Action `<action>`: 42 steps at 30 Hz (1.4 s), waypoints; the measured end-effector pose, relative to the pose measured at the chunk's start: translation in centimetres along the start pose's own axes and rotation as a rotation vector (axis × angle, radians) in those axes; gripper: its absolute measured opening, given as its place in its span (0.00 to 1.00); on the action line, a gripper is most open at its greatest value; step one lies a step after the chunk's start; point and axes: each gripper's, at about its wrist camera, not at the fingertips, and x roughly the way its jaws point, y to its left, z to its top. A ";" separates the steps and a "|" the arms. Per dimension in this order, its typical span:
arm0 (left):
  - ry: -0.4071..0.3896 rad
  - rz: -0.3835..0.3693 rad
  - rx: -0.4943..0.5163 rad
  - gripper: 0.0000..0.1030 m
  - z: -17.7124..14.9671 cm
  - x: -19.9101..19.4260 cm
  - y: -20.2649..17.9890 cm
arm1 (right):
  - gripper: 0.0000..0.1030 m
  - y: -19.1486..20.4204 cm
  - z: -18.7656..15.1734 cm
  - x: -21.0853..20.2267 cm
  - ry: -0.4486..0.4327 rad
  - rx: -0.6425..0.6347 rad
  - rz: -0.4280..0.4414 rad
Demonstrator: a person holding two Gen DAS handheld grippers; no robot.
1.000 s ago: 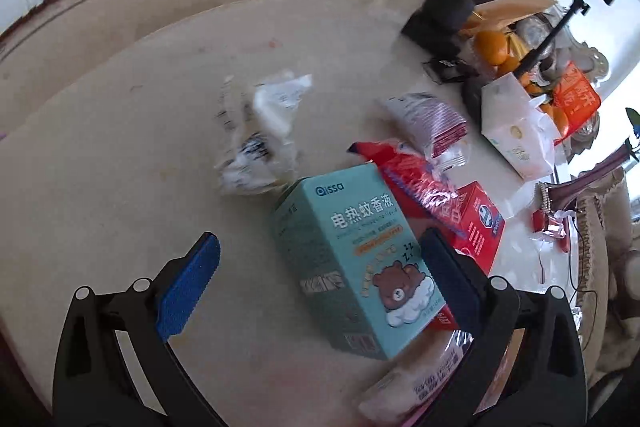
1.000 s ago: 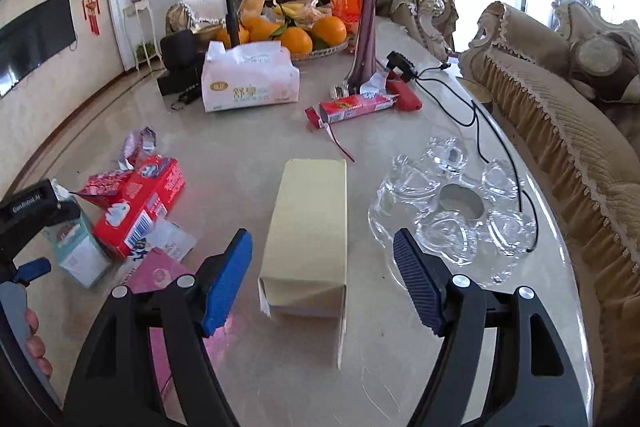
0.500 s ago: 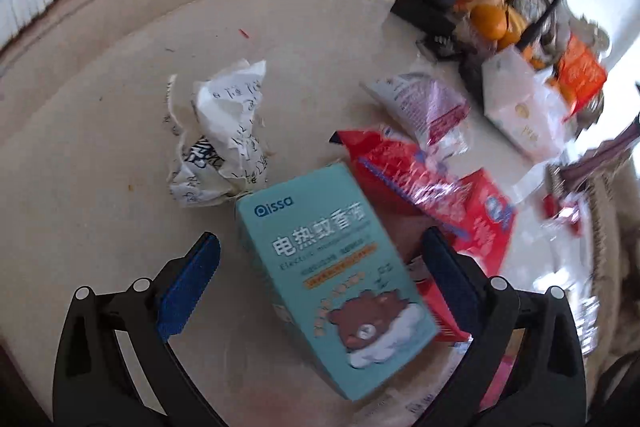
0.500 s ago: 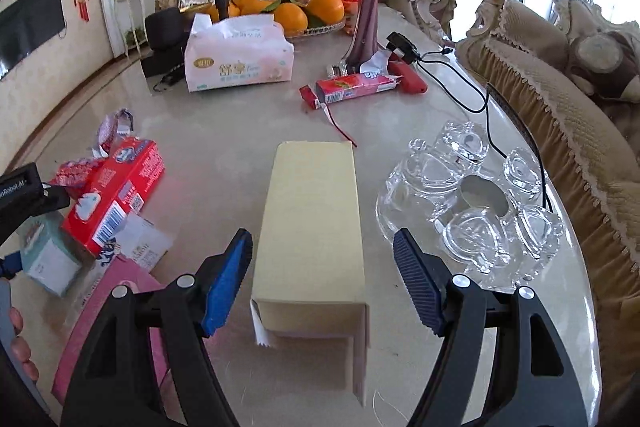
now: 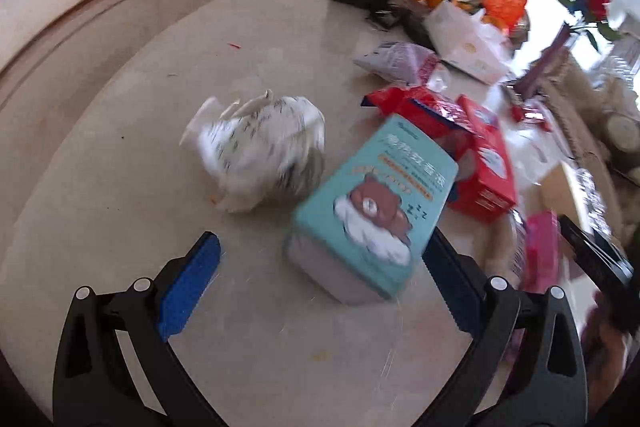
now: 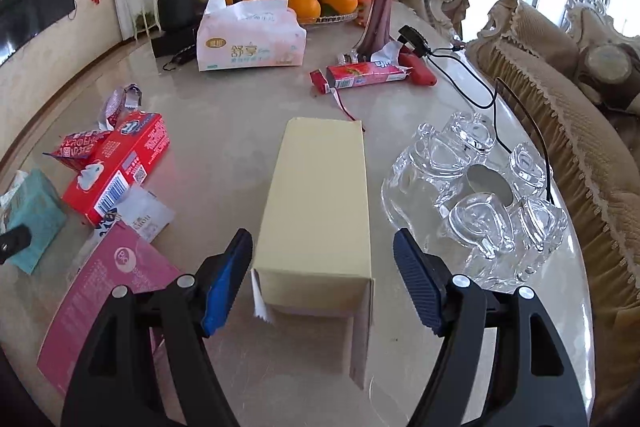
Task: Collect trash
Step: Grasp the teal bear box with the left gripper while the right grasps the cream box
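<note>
In the left wrist view, the left hand-held gripper (image 5: pixel 320 279) is spread wide and angled down at the bench (image 5: pixel 120 155); the teal bear-printed box (image 5: pixel 372 211) lies against its right finger, crumpled paper (image 5: pixel 256 151) just beyond. In the right wrist view, the right hand-held gripper (image 6: pixel 322 279) is held apart, straddling a pale yellow carton (image 6: pixel 320 203) without contact; glass cups (image 6: pixel 476 195) are seen only here.

A marble bench (image 6: pixel 224 115) with many things on it.
On it lie a yellow box (image 6: pixel 320 203), a red box (image 6: pixel 120 167), a teal box (image 5: pixel 372 215), crumpled paper (image 5: pixel 260 151), a tissue pack (image 6: pixel 252 43), a pink booklet (image 6: pixel 108 295) and a glass set (image 6: pixel 476 199).
</note>
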 end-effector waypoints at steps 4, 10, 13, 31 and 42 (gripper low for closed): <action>0.011 -0.088 0.094 0.94 0.7 0.4 -0.5 | 0.67 -0.2 -0.1 0.1 0.007 0.028 -0.003; 0.068 -0.325 0.355 0.94 1.3 1.1 -3.0 | 0.67 -0.8 -0.5 0.0 0.018 0.031 -0.014; 0.076 -0.360 0.390 0.94 1.8 1.4 -2.8 | 0.67 -0.6 -0.5 -0.1 0.018 0.026 -0.012; 0.043 -0.110 0.604 0.47 1.3 3.2 -6.6 | 0.47 -1.8 -0.6 1.2 0.078 0.091 0.056; 0.016 -0.227 0.449 0.46 -3.8 -3.0 -4.0 | 0.44 -1.9 -5.6 -5.7 0.020 0.157 0.207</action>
